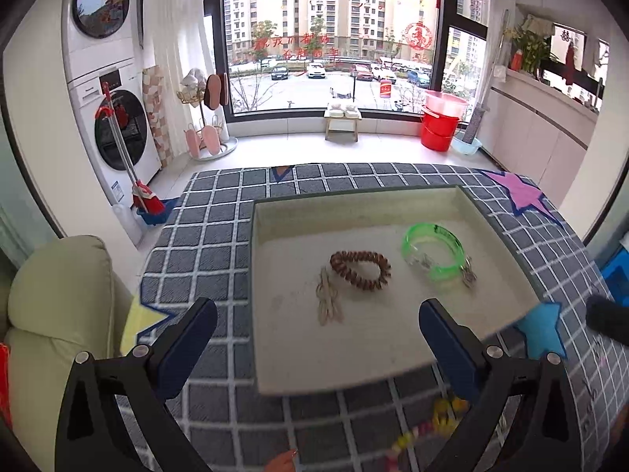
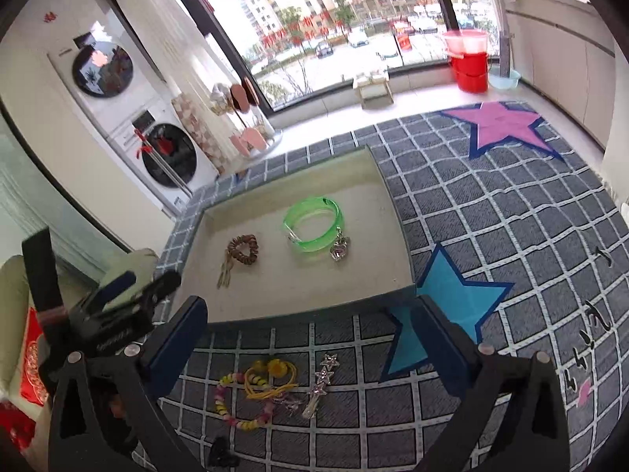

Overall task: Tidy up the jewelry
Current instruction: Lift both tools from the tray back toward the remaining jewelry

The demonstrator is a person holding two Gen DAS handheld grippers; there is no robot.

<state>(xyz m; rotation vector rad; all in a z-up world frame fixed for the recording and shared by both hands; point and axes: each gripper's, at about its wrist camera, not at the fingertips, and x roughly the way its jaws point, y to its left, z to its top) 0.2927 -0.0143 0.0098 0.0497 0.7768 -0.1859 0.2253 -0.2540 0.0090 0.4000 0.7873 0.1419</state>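
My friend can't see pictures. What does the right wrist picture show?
A beige tray holds a green bangle, a brown hair tie and a clip. More jewelry lies on the checked rug before the open right tool.

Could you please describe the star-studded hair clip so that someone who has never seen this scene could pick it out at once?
Start at the shallow beige tray on the grey checked rug. On the rug in front of the tray's near edge lies a small cluster of jewelry; the star hair clip is at its right end. Unlike the yellow hair tie and pastel bead bracelet beside it, it is a straight silver bar topped with glittery stars.
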